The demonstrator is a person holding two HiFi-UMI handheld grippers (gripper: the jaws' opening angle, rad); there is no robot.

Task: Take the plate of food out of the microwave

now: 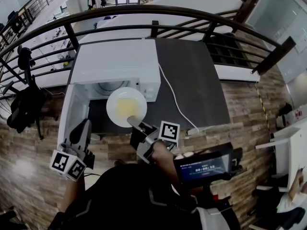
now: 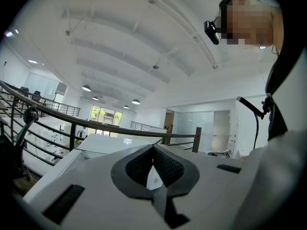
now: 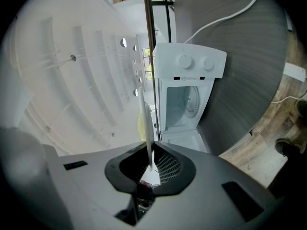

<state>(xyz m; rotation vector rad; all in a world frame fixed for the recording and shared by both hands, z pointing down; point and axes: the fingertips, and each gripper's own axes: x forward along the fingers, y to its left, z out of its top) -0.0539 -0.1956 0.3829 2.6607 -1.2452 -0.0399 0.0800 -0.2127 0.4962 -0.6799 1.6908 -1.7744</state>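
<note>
At the open front of the white microwave (image 1: 117, 63), the plate of food (image 1: 125, 107) is outside the cavity, just before the opening and clear of the dark grey tabletop (image 1: 192, 80) that carries the microwave. The plate is white and round, with a yellow portion in its centre; the food cannot be identified more closely.

The right hand-held gripper (image 1: 133, 122) is clamped on the plate's rim on the side away from the microwave. In the right gripper view the rim runs edge-on between the two pads, which press on it.

The microwave door (image 1: 67, 114) hangs swung open at the microwave's left. The left hand-held gripper (image 1: 81, 128) is just beside the door's outer edge and touches nothing that can be seen. Its jaws are together at the tips with nothing between them.

Inside the microwave the glass turntable (image 3: 192, 99) is visible and bare. Two control knobs (image 3: 194, 61) sit on the front panel beside the cavity.

A white cable (image 1: 175, 104) runs from behind the microwave across the tabletop to its right. A dark metal railing (image 1: 144, 11) stands behind the microwave.
</note>
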